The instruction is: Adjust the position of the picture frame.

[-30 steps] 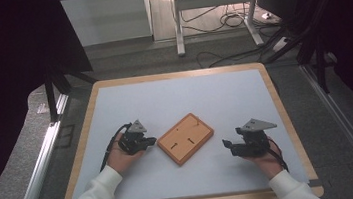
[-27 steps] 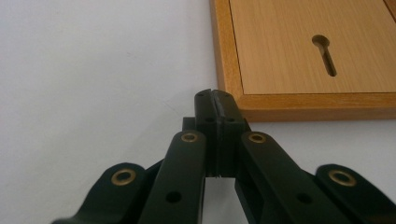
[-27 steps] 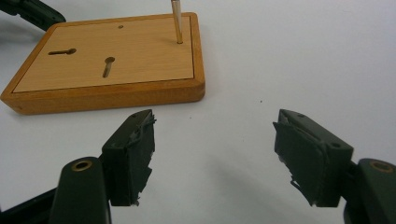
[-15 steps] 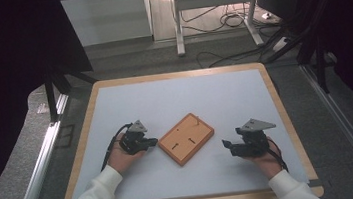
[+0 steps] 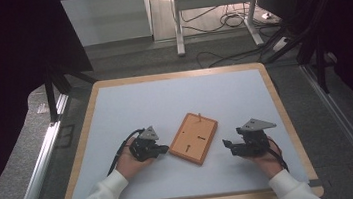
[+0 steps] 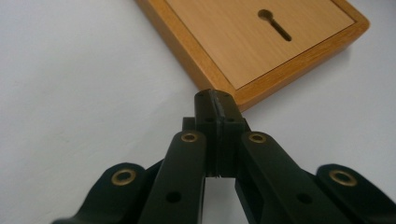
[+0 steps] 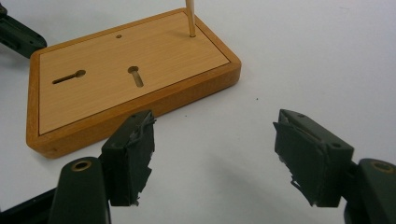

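Item: wooden board [image 5: 194, 138] with two keyhole slots and a thin upright peg [image 5: 199, 115], lying flat mid-desk [image 5: 174, 97], between my two claws. My left claw [image 5: 162, 149]: jaws closed together on nothing, tip just beside the board's near edge. My right claw [image 5: 228, 144]: jaws spread wide, empty, near the board's other side, apart from it.
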Demonstrator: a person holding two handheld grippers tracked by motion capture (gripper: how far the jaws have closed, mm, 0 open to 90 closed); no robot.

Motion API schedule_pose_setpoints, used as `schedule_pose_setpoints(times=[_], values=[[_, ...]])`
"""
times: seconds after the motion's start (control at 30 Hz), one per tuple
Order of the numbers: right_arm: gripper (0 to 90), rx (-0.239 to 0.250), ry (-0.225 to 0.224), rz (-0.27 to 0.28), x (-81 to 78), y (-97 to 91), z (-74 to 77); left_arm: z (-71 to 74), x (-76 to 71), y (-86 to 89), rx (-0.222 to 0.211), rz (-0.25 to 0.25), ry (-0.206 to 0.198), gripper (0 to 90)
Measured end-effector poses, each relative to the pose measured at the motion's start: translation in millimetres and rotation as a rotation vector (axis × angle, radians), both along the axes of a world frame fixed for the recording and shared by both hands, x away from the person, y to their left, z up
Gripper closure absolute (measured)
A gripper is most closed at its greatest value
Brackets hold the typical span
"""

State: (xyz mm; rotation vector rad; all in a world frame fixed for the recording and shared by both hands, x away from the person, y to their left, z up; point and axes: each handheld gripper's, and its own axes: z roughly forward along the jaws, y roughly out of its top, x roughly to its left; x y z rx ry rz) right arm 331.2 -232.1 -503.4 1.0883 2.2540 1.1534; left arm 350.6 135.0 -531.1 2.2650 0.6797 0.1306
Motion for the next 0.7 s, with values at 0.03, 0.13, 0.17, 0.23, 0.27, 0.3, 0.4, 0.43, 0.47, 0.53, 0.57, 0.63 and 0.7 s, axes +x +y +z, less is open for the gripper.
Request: schedule_pose_setpoints(times=[0.03, 0.13, 0.17, 0.23, 0.27, 0.3, 0.4, 0.43, 0.47, 0.53, 0.57, 0.63, 0.7], values=[[28.9, 0.000, 0.000, -0.002, 0.2, -0.3, 0.1, 0.8, -0.9, -1.6, 0.000, -0.003, 0.000, 90.0], [28.9, 0.003, 0.001, -0.006, 0.9, -0.9, 0.1, 1.9, -2.9, -7.5, -0.004, -0.016, 0.004, 90.0], [28.9, 0.004, 0.002, -0.007, 1.4, -1.1, 0.0, 1.9, -3.2, -9.6, -0.005, -0.020, 0.005, 90.0], [29.0, 0.004, 0.002, -0.011, 2.3, -1.6, -0.3, 2.1, -3.3, -12.7, -0.003, -0.027, 0.005, 90.0], [28.9, 0.004, 0.005, -0.014, 2.6, -1.9, -0.3, 2.1, -3.5, -13.9, -0.004, -0.026, 0.010, 90.0], [29.0, 0.004, 0.005, -0.015, 3.0, -2.2, -0.4, 2.0, -3.3, -14.8, -0.006, -0.029, 0.009, 90.0], [29.2, 0.003, 0.004, -0.021, 4.7, -2.7, -0.9, 1.7, -3.7, -19.0, -0.014, -0.038, 0.020, 90.0], [29.5, 0.000, 0.004, -0.025, 5.8, -2.8, -1.3, 1.5, -3.7, -20.9, -0.018, -0.042, 0.021, 90.0], [30.5, 0.000, 0.005, -0.030, 7.2, -2.8, -1.9, 1.6, -3.9, -23.1, -0.018, -0.045, 0.021, 90.0], [33.7, -0.003, 0.008, -0.037, 11.2, -3.0, -3.4, 2.0, -4.4, -27.9, -0.016, -0.054, 0.017, 90.0], [37.5, -0.005, 0.021, -0.041, 14.9, -2.9, -4.0, 2.2, -4.7, -29.6, -0.014, -0.056, 0.017, 90.0], [47.7, -0.015, 0.030, -0.038, 21.0, -3.0, -3.4, 2.7, -5.1, -32.2, -0.010, -0.055, 0.007, 90.0], [58.8, -0.016, 0.035, -0.043, 28.6, -3.0, -1.1, 3.4, -5.0, -31.0, -0.011, -0.051, 0.004, 90.0]])
